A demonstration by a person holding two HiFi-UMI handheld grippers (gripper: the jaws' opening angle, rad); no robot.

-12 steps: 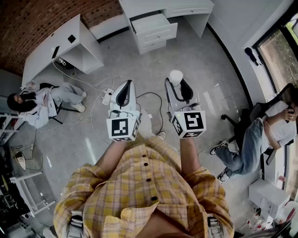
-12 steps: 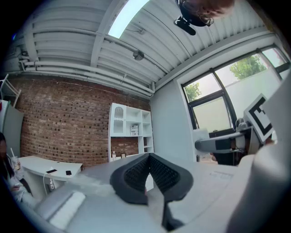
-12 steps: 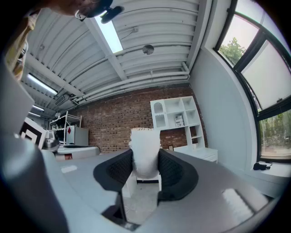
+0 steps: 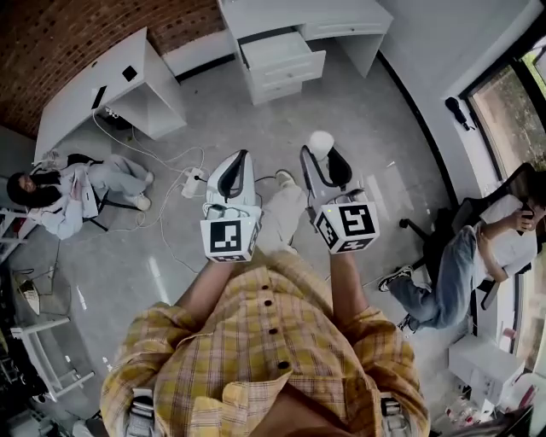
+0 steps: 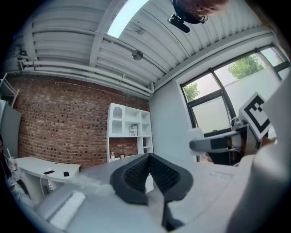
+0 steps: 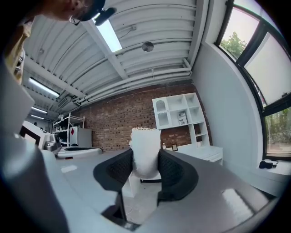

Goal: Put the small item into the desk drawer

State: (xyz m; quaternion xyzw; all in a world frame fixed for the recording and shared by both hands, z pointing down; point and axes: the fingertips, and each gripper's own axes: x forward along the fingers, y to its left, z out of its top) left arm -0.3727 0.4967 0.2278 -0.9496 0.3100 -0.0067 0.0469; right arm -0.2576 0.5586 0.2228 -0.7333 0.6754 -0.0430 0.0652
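A step had been taken toward the desk [image 4: 341, 13], yet its open drawer [image 4: 281, 51] was still left well ahead. The small white item [image 4: 322, 142] was kept clamped in the right gripper [image 4: 323, 160]. The left gripper [image 4: 232, 171] was carried empty, jaws pressed together, so the carry was judged unfinished.

Left person [image 4: 64, 192] and right person [image 4: 461, 265] seated — power strip [image 4: 194, 181] on floor [image 4: 367, 119].

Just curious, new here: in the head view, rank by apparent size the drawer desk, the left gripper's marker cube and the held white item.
1. drawer desk
2. marker cube, enlarged by nearness to the camera
3. white item
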